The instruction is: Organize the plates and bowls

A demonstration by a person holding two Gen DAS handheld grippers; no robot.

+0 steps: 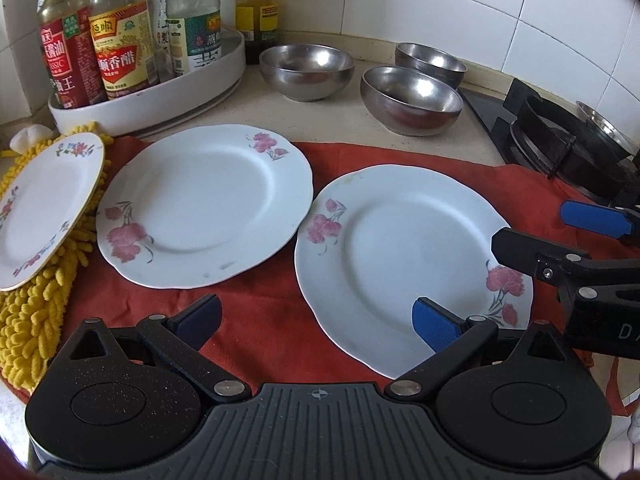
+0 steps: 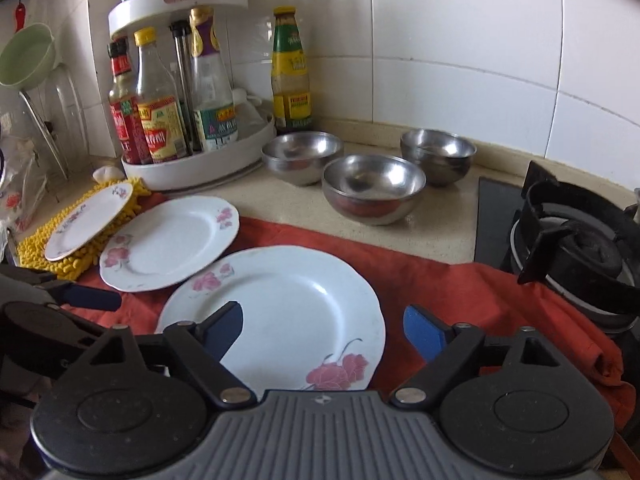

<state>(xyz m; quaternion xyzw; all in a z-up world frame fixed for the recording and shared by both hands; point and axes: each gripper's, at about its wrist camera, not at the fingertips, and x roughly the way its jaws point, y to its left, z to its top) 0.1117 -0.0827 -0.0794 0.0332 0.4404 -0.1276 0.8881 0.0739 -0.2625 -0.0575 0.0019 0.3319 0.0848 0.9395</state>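
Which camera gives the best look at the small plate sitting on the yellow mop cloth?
The left wrist view: the small plate looks large there, its flower rim pattern is clear, though the left edge cuts it off. The right wrist view shows the whole plate resting tilted on the yellow cloth, but much smaller and fainter.

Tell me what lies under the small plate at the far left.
The small plate rests tilted on a yellow chenille mat. Whatever sits beneath the mat is covered.
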